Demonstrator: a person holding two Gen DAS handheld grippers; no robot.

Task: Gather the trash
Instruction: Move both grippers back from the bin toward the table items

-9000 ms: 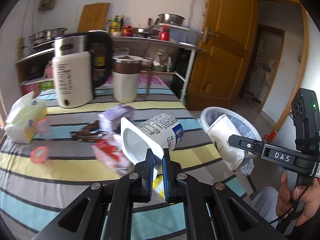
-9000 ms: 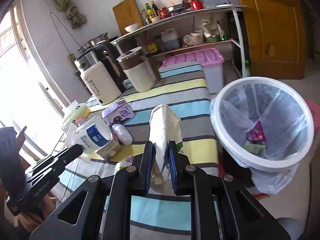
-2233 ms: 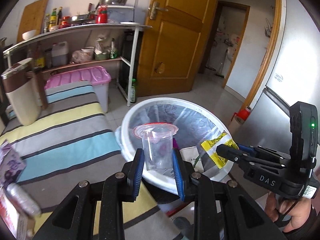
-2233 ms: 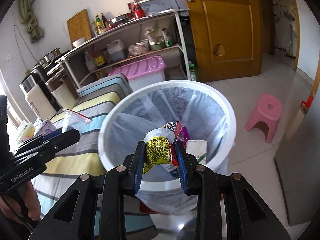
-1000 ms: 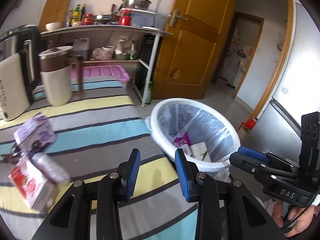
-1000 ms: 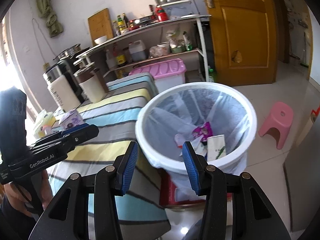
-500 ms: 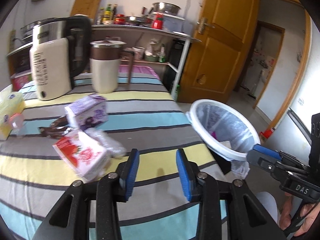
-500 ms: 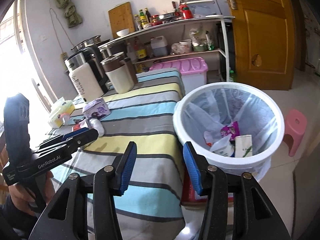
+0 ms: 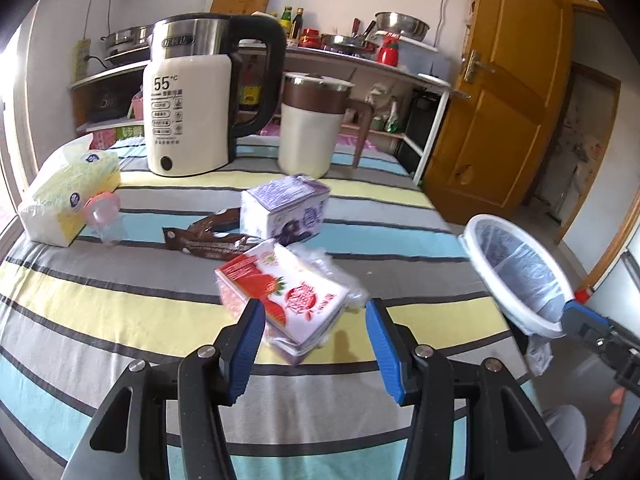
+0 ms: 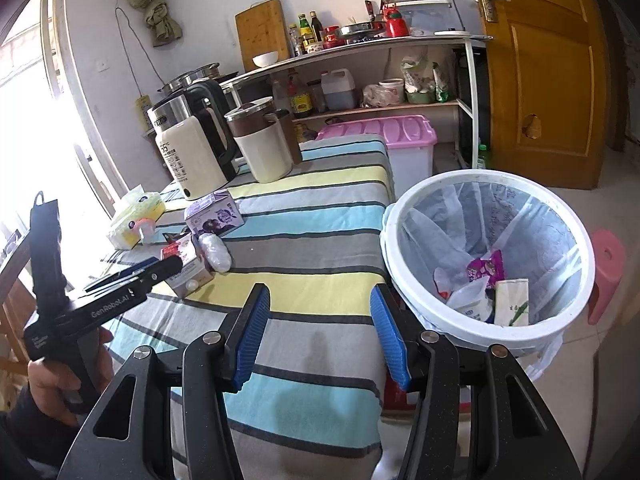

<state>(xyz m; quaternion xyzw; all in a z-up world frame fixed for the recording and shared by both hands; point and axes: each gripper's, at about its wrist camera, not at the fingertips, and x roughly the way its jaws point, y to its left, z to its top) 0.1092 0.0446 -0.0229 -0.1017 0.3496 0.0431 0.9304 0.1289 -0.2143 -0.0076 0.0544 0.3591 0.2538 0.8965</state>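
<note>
My left gripper [image 9: 316, 336] is open, its jaws either side of a red-and-white strawberry carton [image 9: 286, 298] lying on the striped table. A crumpled clear plastic wrap [image 9: 320, 264] lies just behind the carton, then a purple carton [image 9: 286, 210] and a brown wrapper [image 9: 208, 238]. A pink-rimmed plastic cup [image 9: 102, 210] lies by the tissue pack. My right gripper [image 10: 318, 336] is open and empty over the table's near edge, left of the white lined trash bin [image 10: 400, 216], which holds several pieces of trash. The bin also shows in the left wrist view [image 9: 480, 248].
A white kettle [image 9: 188, 108] and a cream jug [image 9: 310, 128] stand at the back of the table. A yellow tissue pack [image 9: 68, 196] sits at the left. A pink storage box [image 10: 384, 132], shelves and a wooden door [image 10: 540, 68] are beyond. A pink stool [image 10: 608, 264] stands behind the bin.
Both grippers dropped their trash into the bin, opened and swung back left over the table. My left gripper has closed in on the strawberry carton, which now sits between its jaws.
</note>
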